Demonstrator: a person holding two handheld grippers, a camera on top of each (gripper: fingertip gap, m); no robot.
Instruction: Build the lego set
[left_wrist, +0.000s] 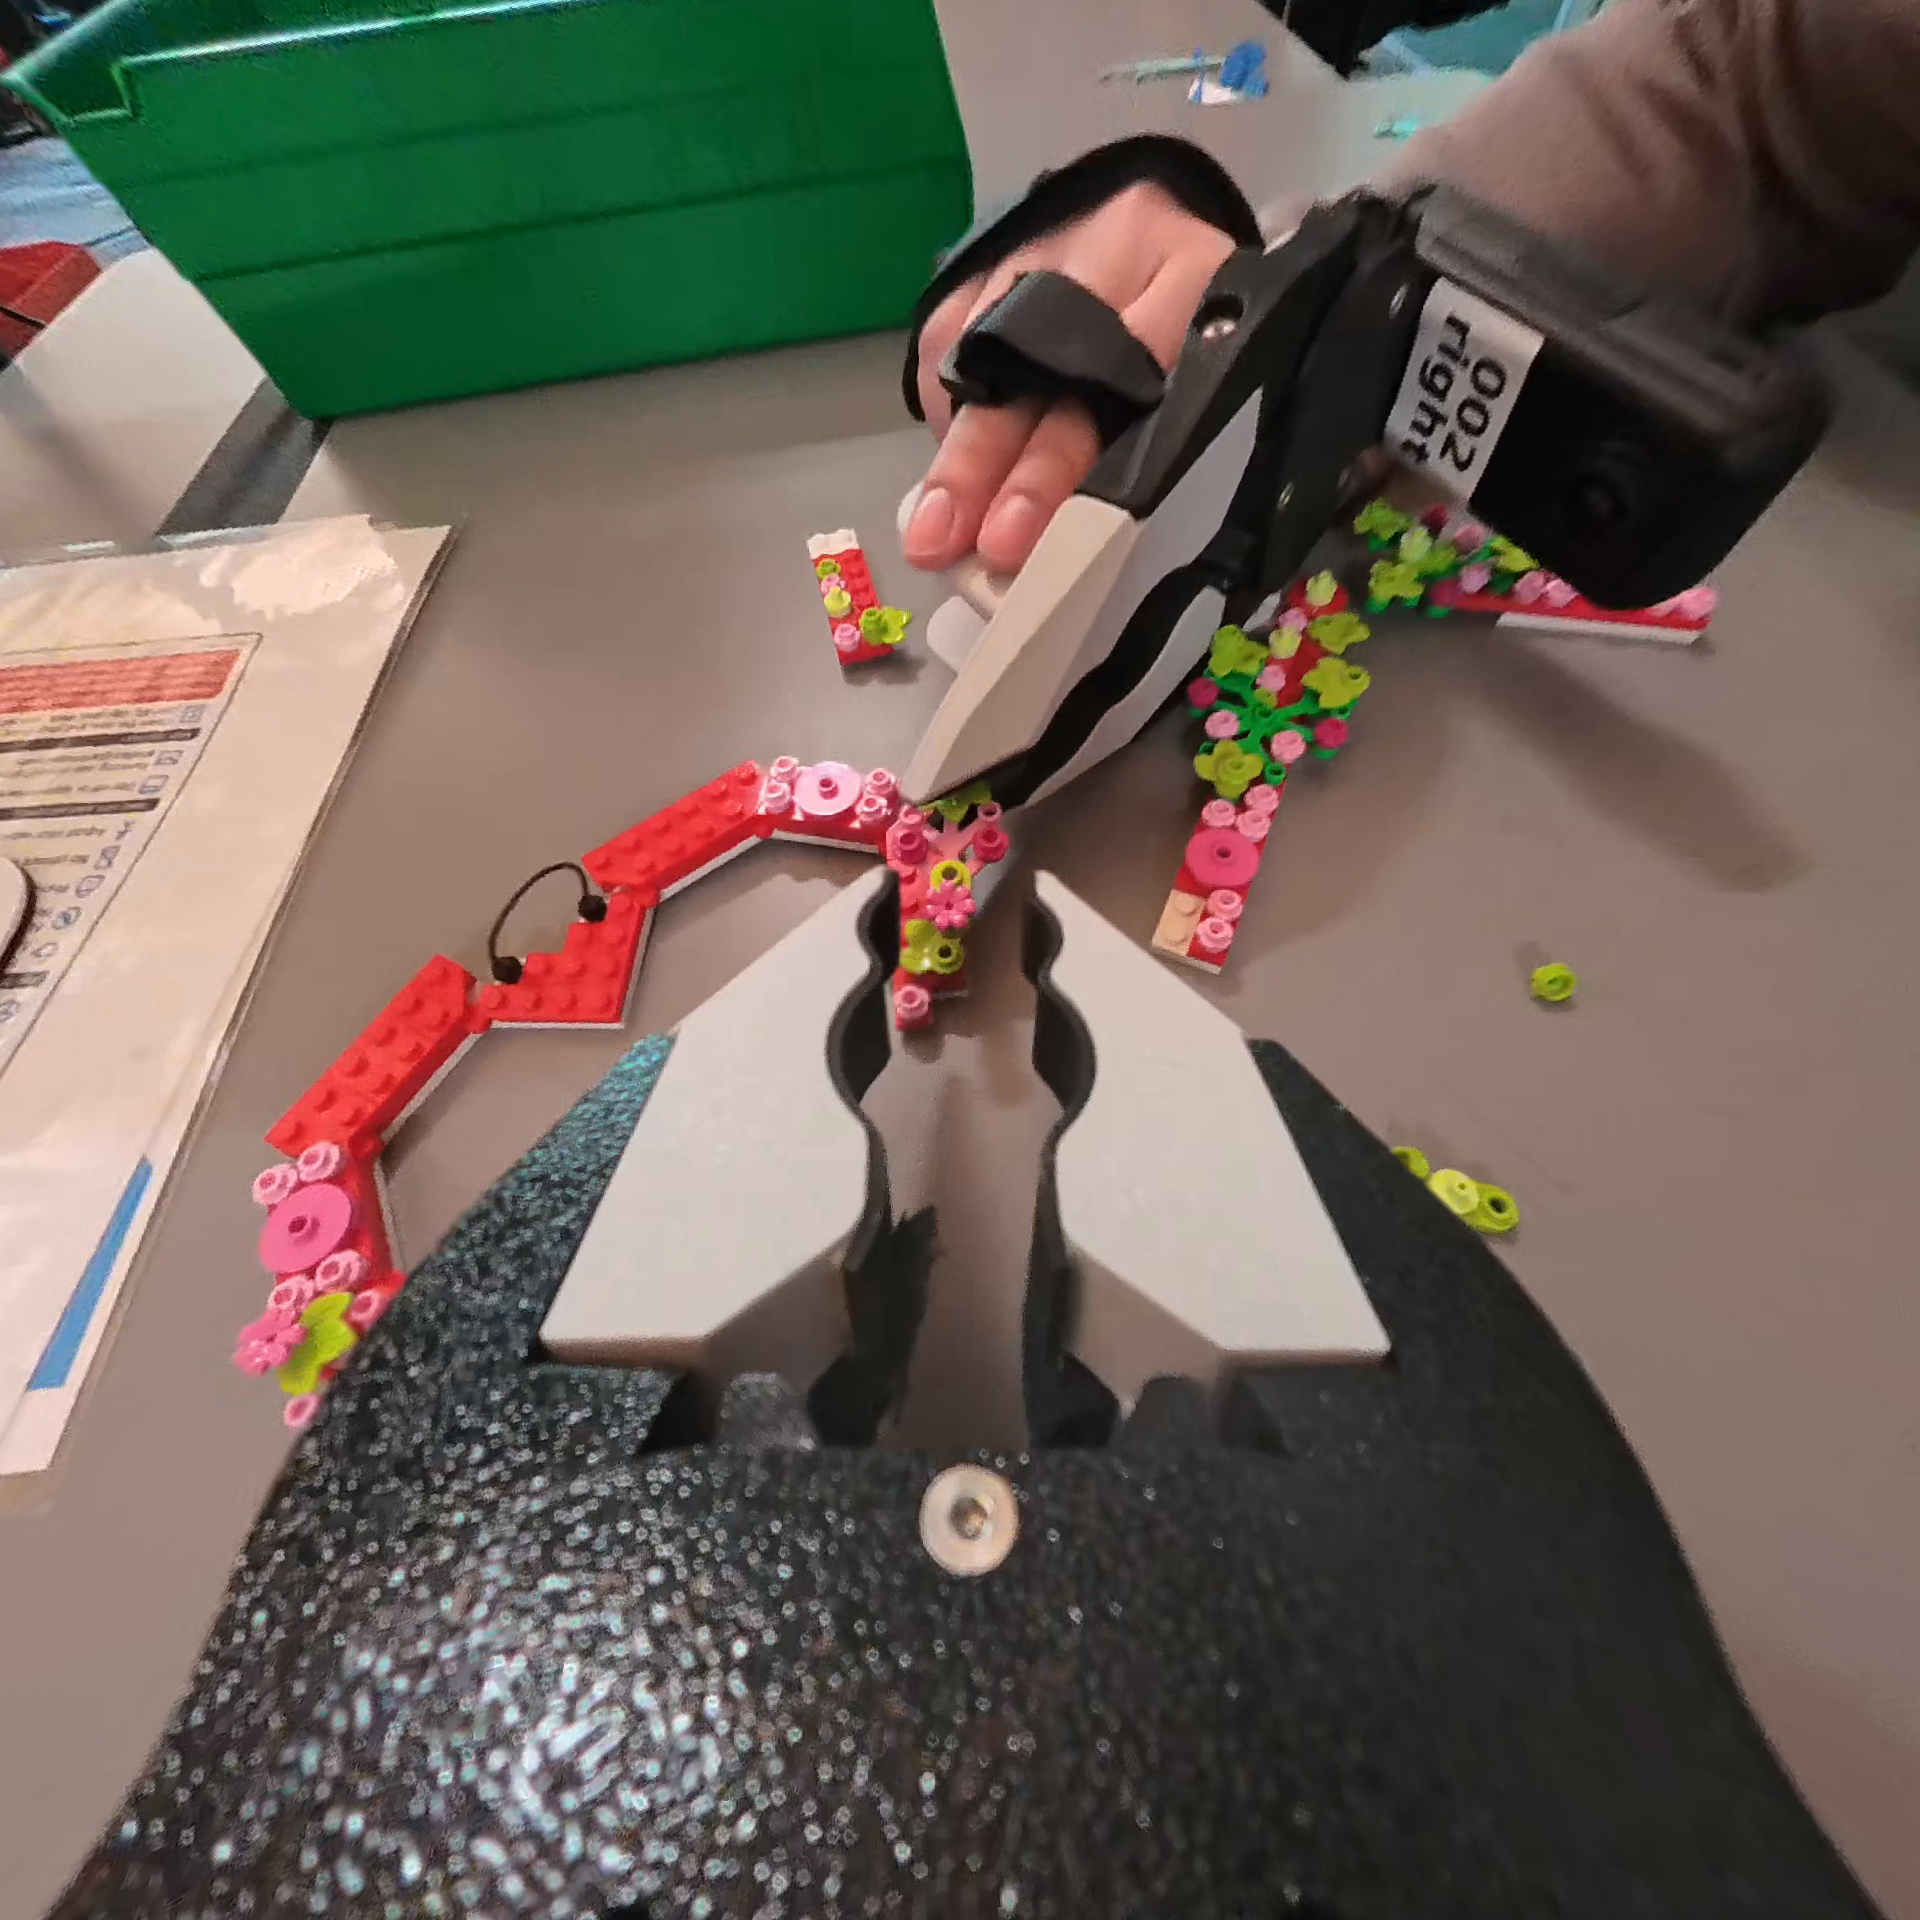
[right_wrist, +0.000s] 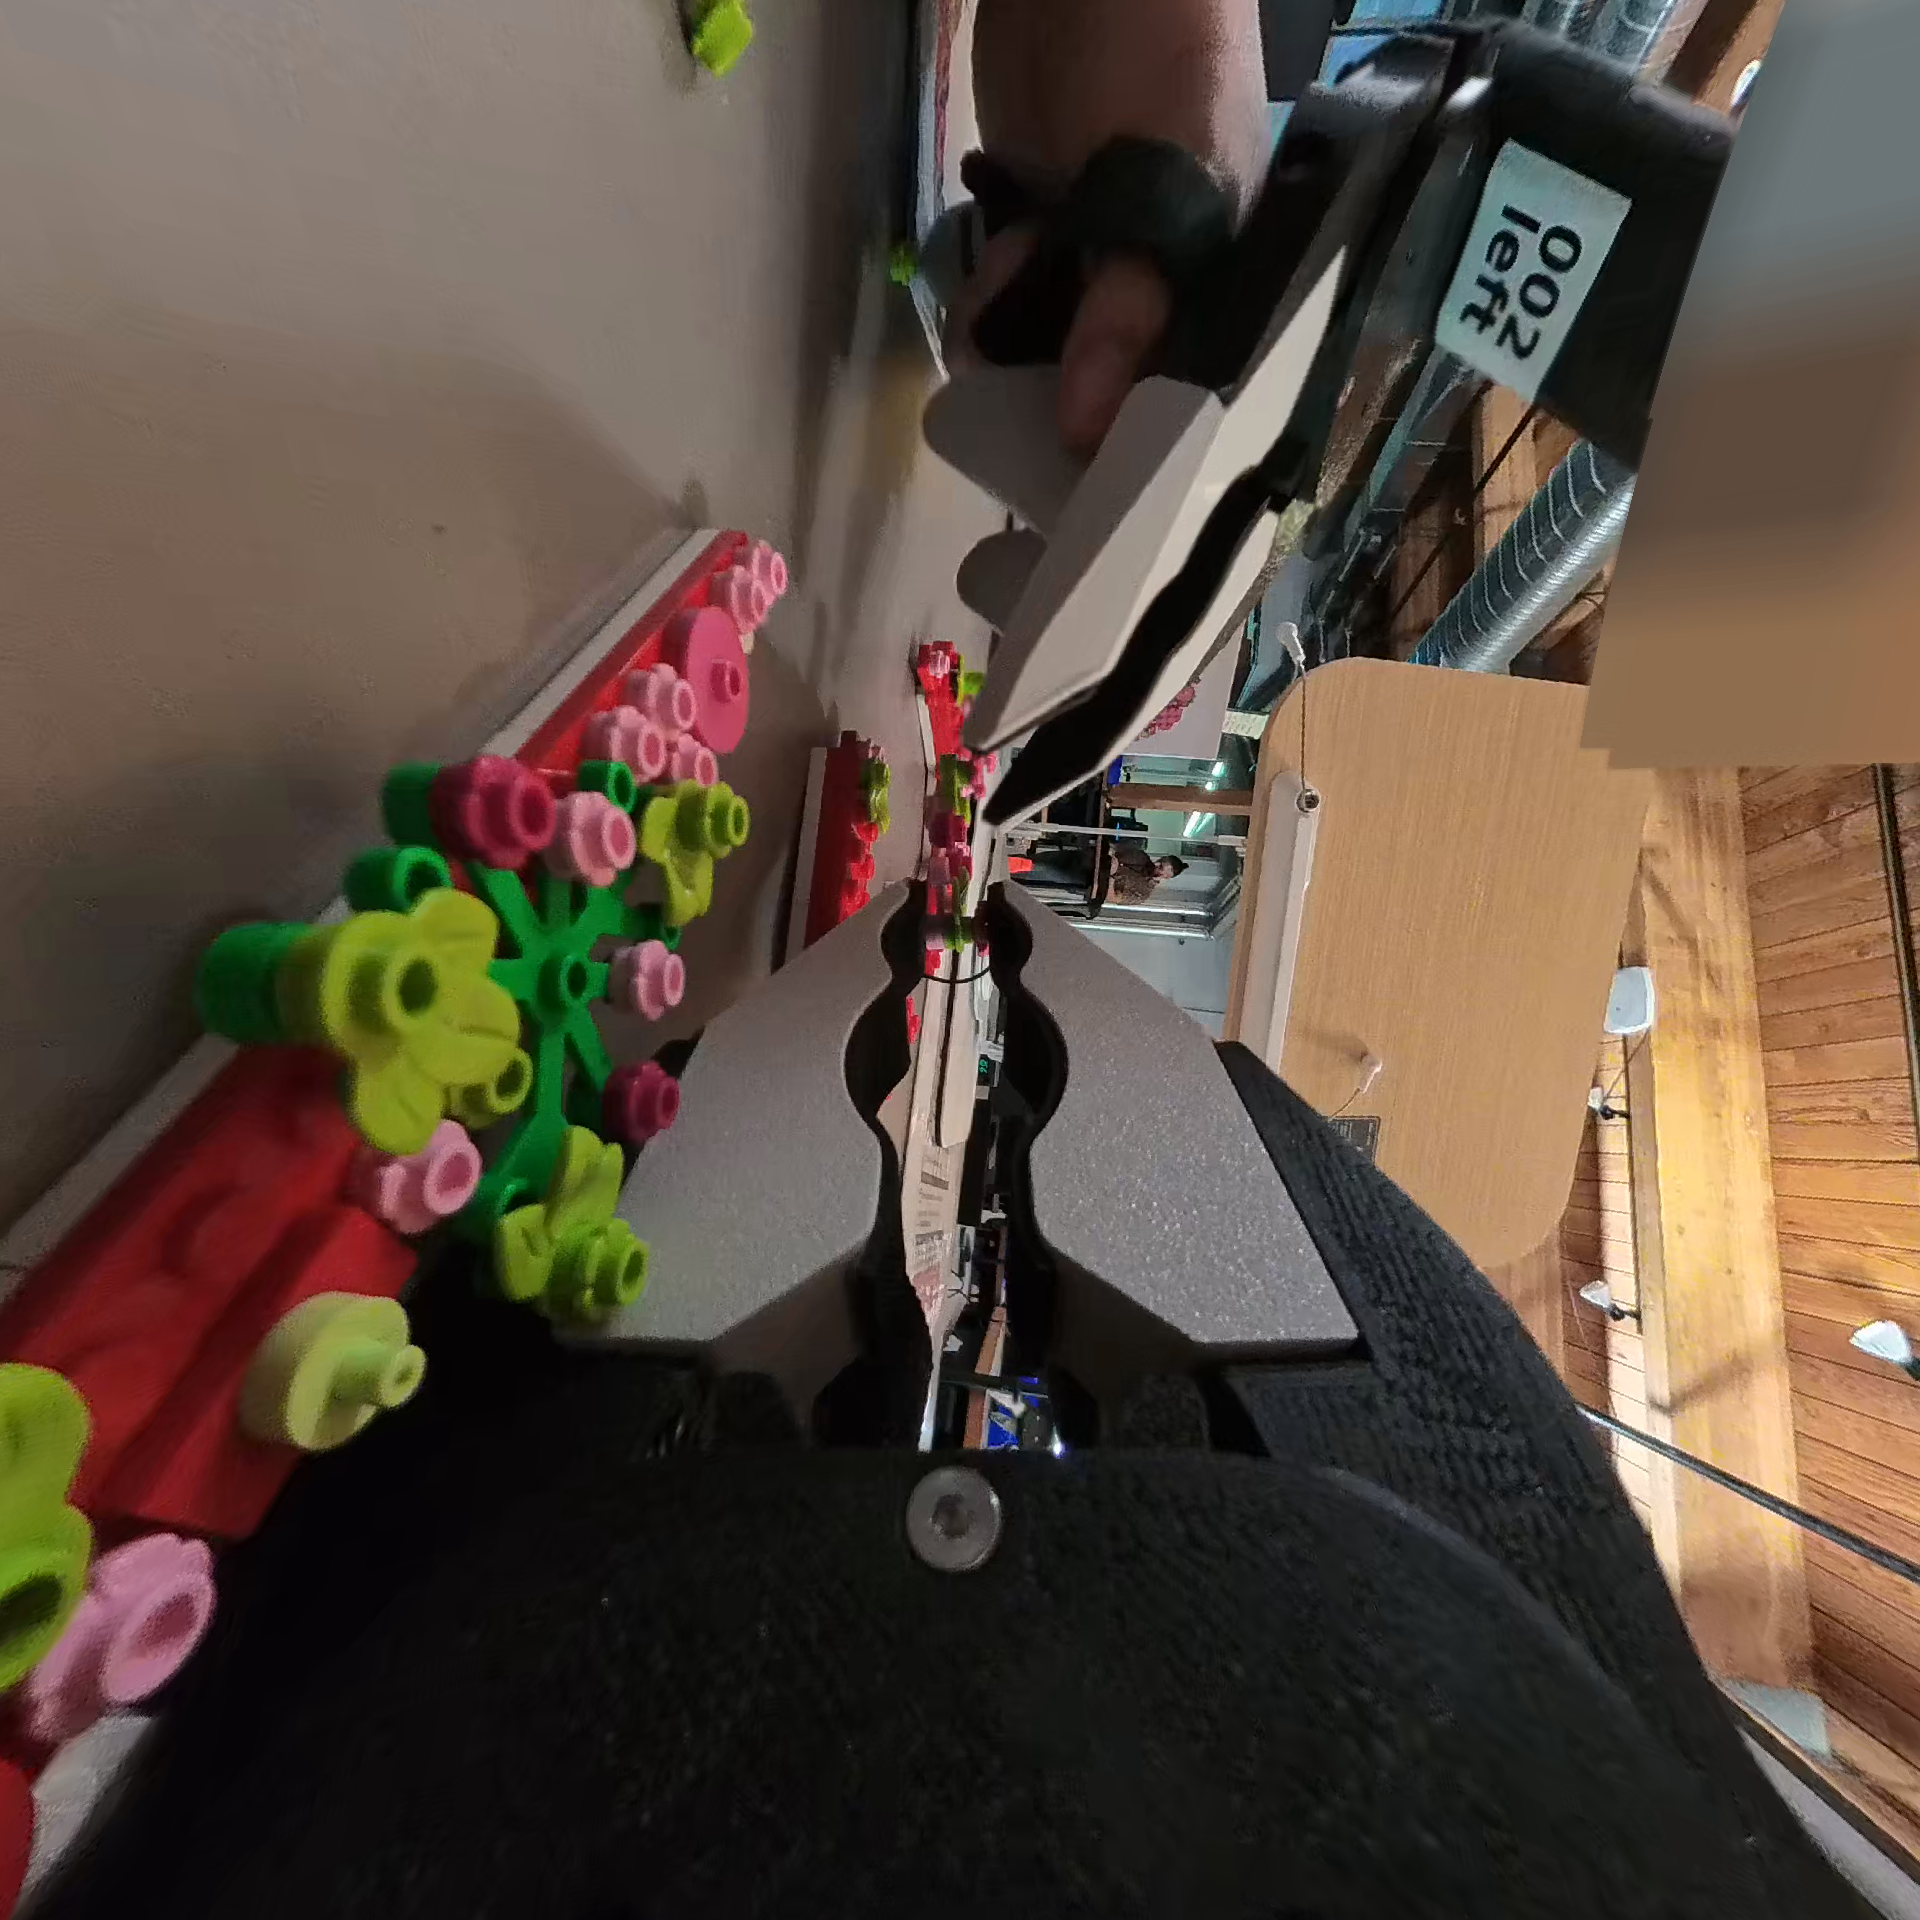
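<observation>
Left gripper (left_wrist: 961, 914) fingers spread over red chain (left_wrist: 582, 935); right gripper (right_wrist: 954, 920) pinches its flower cluster (right_wrist: 948, 883). Only left view shows green bin (left_wrist: 520, 208), grey table (left_wrist: 1558, 1039).

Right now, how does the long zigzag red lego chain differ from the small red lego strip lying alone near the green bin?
The zigzag red chain is long and bent, with many bare studs. The small red strip is short and straight, with flowers over most of it. The chain carries a thin black loop; the strip has none. Both lie flat on the grey table and bear pink and lime flowers.
</observation>
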